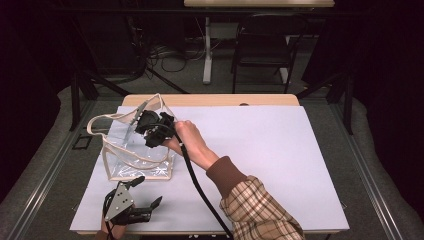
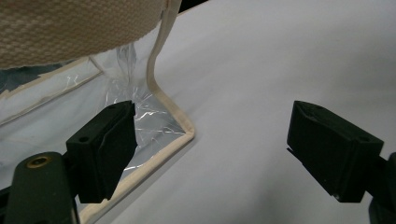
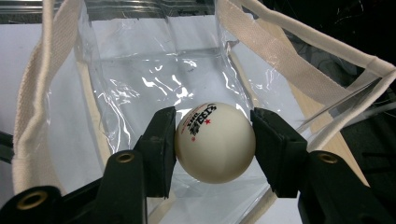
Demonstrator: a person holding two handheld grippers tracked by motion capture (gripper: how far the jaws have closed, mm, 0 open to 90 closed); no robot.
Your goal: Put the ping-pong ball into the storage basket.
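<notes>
So the right gripper (image 3: 215,140) is clamping a white table tennis ball (image 3: 215,142) between its two black pads (image 3: 161,147), one pad at 9 o'clock of the ball and one at 3 o'clock, both touching it. The ball is hanging right over the open mouth of a clear plastic tote bag (image 3: 163,79) with cream webbing trim. There's red and black print on the ball near its top: a red star and some characters, too small and skewed for me to read properly.

Room-wise, the bag's rim is sitting close on both sides of the jaws, handle straps (image 3: 28,116) running at 9 and at 2 o'clock, so it's looking pretty tight in there.

In the high view the right gripper (image 1: 152,131) is sitting at the bag's top edge, at the table's 10 o'clock area. The left gripper (image 1: 148,191) is hovering just at 6 o'clock of the bag (image 1: 135,160), jaws spread wide with nothing between them. In its own view one pad (image 2: 105,149) is sitting just beside the bag's cream bottom corner (image 2: 187,133). The white table sheet (image 1: 260,150) is lying bare out toward 3 o'clock, loads of space there.
</notes>
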